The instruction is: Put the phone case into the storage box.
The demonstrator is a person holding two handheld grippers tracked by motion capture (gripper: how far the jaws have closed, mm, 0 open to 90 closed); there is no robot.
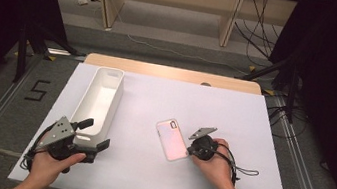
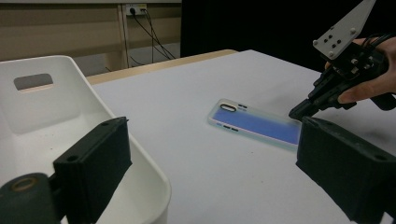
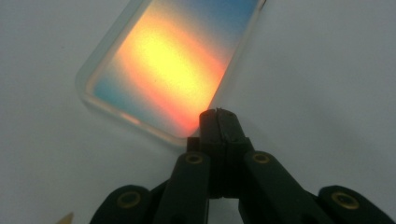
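A translucent phone case (image 1: 172, 139) with a pinkish back lies flat on the white table sheet (image 1: 234, 114), just right of centre. My right gripper (image 1: 190, 150) is shut, and its joined tips touch the case's near right edge (image 3: 218, 114). Nothing shows between the jaws. In the left gripper view the case (image 2: 261, 125) looks blue, with the right gripper (image 2: 296, 113) at its far end. My left gripper (image 1: 96, 133) is open at the near end of a long white bin (image 1: 114, 101). One jaw sits inside the bin (image 2: 42, 107) and the other outside over the table.
The bin runs lengthwise along the left of the sheet and holds nothing I can see. A wooden table edge (image 1: 175, 72) shows behind the sheet. The right gripper's cable (image 1: 246, 172) trails on the sheet toward the right.
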